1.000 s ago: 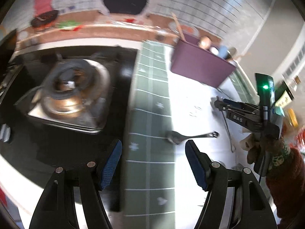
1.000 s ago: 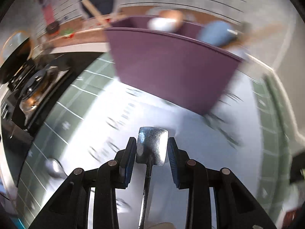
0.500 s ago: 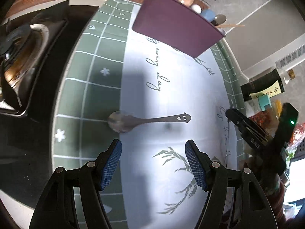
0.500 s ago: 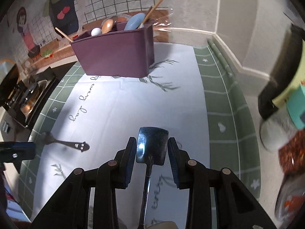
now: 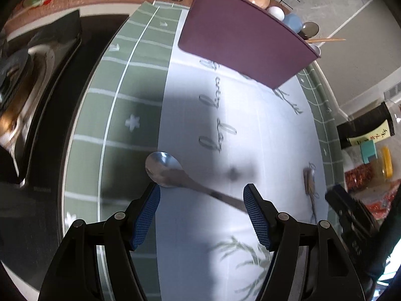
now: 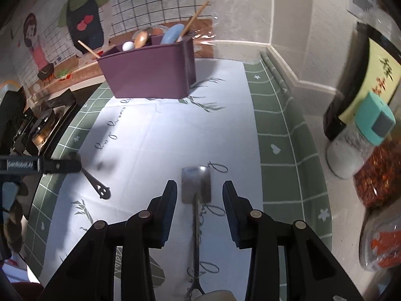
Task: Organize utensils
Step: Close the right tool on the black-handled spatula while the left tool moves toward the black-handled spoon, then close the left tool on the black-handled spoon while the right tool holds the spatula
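In the left wrist view the left hand-held gripper (image 5: 201,195) stands wide open just above a metal spoon (image 5: 165,169) that lies flat on the white cloth (image 5: 263,130) covering the table; the spoon's bowl sits near the left blue pad (image 5: 147,213) at about nine o'clock from the gap, and its handle runs off toward four o'clock, passing under the right pad. Neither pad touches the spoon. The purple utensil holder (image 5: 243,47) stands at one o'clock, well apart, with spoons and wooden sticks poking out of its top. In the right wrist view the right hand-held gripper (image 6: 199,200) has its jaws opening, and a small metal spatula (image 6: 196,185) lies between them, blade toward twelve o'clock, handle running back to six o'clock; there is clear space on both sides of the blade, so the pads are not pressing on it. The holder sits at eleven o'clock here, far up the cloth. At nine o'clock the left hand-held gripper shows over the spoon, and jars (image 6: 351,145) stand at three o'clock beside the green border.
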`<state>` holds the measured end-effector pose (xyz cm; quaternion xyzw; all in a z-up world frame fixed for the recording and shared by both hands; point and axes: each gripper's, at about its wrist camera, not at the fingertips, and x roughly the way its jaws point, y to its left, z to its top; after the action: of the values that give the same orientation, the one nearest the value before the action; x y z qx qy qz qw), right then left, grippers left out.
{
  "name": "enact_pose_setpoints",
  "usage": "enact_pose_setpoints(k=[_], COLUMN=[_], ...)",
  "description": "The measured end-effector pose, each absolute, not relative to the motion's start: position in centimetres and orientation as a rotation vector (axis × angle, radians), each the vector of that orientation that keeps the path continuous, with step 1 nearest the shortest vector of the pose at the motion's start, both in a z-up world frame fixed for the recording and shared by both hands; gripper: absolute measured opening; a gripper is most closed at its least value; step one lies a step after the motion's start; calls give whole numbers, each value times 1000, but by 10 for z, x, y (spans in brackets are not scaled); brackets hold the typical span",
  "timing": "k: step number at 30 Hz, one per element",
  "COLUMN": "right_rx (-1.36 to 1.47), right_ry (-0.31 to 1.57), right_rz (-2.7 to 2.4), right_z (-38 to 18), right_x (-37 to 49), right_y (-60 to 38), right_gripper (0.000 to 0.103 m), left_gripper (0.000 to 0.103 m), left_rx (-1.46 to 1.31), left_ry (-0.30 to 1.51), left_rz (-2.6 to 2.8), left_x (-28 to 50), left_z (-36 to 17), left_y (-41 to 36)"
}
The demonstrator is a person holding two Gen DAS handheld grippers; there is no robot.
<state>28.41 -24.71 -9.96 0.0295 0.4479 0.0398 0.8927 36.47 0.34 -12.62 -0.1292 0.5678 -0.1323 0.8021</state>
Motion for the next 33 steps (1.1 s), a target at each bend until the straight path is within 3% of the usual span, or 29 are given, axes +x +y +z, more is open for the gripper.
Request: enact_pose_setpoints(k=[11,25,33], right_rx=[83,92,113], right_ry=[951,981,980], right_rz=[36,104,106], right_z=[-111,-122,-127], right_x=[273,295,308], right_y=[-260,-241,-235], right_gripper=[36,36,37], left_gripper=[69,69,69], left_rx=[-125,91,-79], left_ry=[1053,1066,1108], left_rz=[-381,-339,-241], left_x=[389,367,389], left_z=[-129,-131,-127], left_y=[-37,-41,-13])
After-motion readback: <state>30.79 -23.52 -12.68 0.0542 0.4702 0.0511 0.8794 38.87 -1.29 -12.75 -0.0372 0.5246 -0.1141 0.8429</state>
